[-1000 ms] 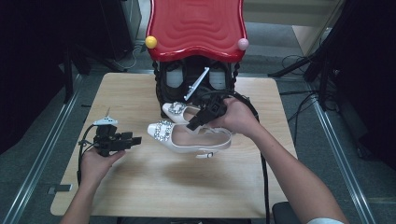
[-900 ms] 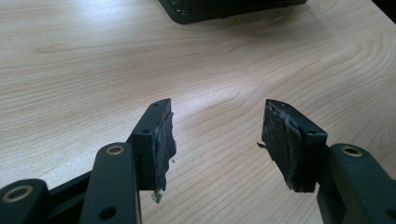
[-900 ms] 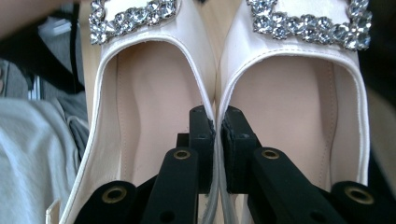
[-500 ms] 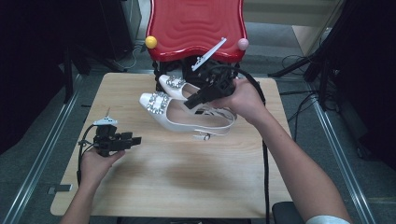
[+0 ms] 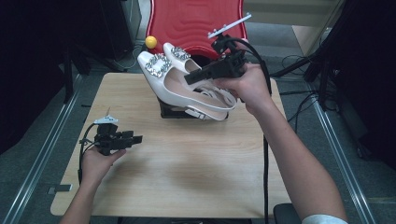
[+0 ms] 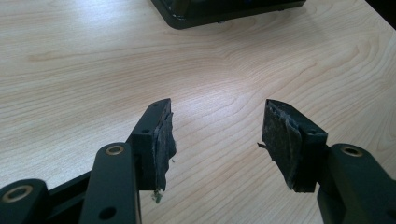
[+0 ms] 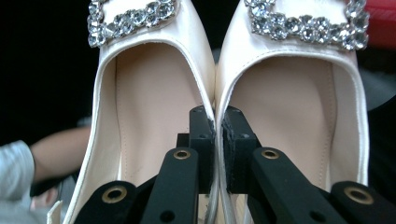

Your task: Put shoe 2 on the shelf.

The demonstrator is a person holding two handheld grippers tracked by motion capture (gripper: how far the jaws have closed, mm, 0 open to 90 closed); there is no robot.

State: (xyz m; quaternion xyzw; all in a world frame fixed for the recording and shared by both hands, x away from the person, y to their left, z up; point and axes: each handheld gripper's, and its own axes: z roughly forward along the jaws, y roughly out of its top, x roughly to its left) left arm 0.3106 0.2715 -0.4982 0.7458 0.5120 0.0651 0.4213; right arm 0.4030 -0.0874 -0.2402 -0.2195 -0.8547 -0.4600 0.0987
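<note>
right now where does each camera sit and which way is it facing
high view: above the person's side, looking down on the table; both forearms show.
left gripper view: on the left hand-held gripper, facing bare tabletop.
right gripper view: on the right hand-held gripper, facing the white shoes.
Shared: high and right views show the shoes.

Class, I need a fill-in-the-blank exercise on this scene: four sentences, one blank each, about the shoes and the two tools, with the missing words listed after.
1. The right tool grips ____ white shoes at once.
2. Each shoe's toe carries a sparkling ____.
3. The left tool is ____ and holds nothing.
4. The shoes are held above the table, toes pointing toward a ____ chair.

Missing words: two; buckle; open; red
</note>
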